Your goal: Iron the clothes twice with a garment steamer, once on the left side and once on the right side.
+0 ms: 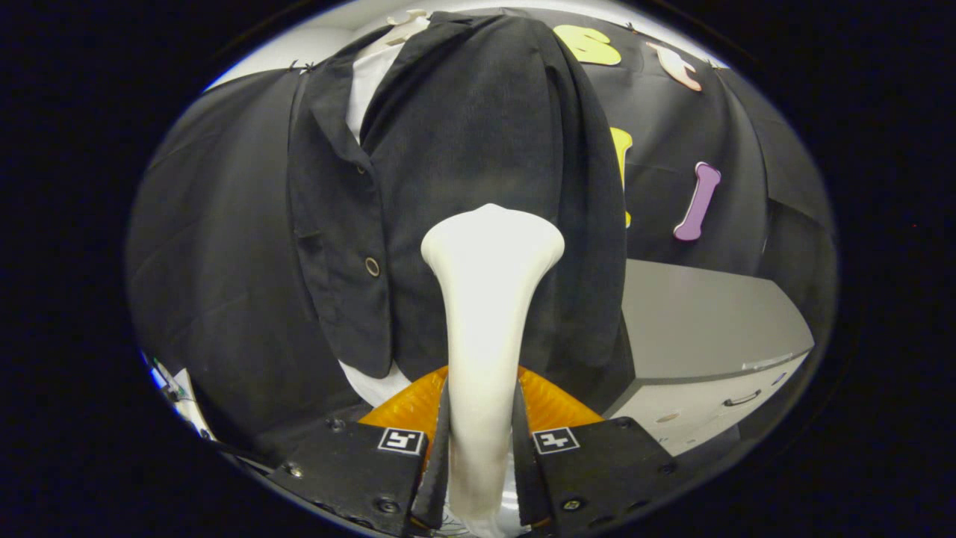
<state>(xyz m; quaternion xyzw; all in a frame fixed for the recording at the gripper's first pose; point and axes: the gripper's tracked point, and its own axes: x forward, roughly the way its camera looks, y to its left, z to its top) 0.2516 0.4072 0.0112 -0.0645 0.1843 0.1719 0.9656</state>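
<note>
Both fingers (441, 441): clamped on steamer (485, 299) handle
Gripper (479, 448): closed down to handle width
Steamer head: against dark jacket (463, 149), right of buttons
Cabinet (709, 336): beside jacket

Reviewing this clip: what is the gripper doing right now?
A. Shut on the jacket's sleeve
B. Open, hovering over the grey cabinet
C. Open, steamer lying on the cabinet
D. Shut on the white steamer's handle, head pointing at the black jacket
D: both fingers of the gripper press on the handle of the white garment steamer, whose head stands in front of the hanging black jacket.
</note>
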